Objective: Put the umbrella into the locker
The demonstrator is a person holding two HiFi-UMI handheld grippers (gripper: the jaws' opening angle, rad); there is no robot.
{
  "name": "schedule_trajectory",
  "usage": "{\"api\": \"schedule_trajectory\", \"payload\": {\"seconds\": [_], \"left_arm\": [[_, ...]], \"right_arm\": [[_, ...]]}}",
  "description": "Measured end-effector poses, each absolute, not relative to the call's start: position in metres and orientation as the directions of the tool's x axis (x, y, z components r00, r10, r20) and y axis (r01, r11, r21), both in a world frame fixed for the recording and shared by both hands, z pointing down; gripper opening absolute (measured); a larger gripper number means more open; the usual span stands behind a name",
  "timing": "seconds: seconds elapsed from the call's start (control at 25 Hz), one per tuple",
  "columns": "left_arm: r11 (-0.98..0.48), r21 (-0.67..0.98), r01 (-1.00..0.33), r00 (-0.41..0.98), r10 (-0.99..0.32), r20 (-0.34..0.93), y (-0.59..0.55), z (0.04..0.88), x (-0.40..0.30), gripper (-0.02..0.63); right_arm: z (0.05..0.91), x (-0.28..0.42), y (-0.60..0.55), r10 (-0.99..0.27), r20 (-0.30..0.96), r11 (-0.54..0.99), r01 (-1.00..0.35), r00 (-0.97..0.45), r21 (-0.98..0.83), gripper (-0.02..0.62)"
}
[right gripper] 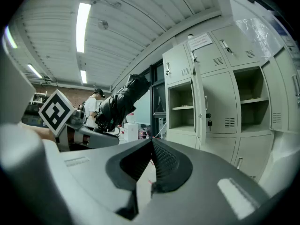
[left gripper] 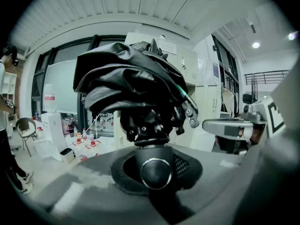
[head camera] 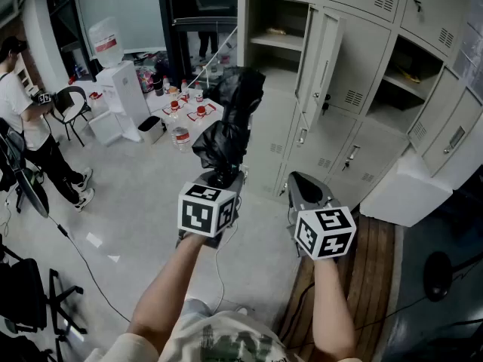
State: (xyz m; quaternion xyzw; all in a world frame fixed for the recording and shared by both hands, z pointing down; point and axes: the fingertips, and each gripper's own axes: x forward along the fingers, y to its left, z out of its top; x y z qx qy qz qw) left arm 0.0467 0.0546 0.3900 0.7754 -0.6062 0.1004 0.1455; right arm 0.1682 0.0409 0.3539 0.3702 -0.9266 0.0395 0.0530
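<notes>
Umbrella (head camera: 230,119) handle clamped in left tongs (head camera: 224,178) — canopy upright above.

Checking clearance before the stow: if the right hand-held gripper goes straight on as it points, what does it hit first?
Nothing stands before the right hand-held gripper until the pale grey metal locker bank, probably at or just below its left open compartment. Exact height unclear.

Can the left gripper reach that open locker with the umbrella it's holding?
Probably yes: the left gripper holds the umbrella by its handle, and the open locker ahead has its door swung aside, with nothing visible between them.
</notes>
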Motion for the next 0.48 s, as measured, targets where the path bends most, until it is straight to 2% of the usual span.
{"api": "schedule_trajectory", "payload": {"seconds": [0.48], "left_arm": [[-0.243, 0.103, -0.965, 0.264, -0.900, 0.347, 0.023, 0.397, 0.046, 0.067]], "right_arm": [[0.365, 0.167, 0.012, -0.700, 0.148, 0.699, -0.713, -0.699, -0.060, -0.012]]}}
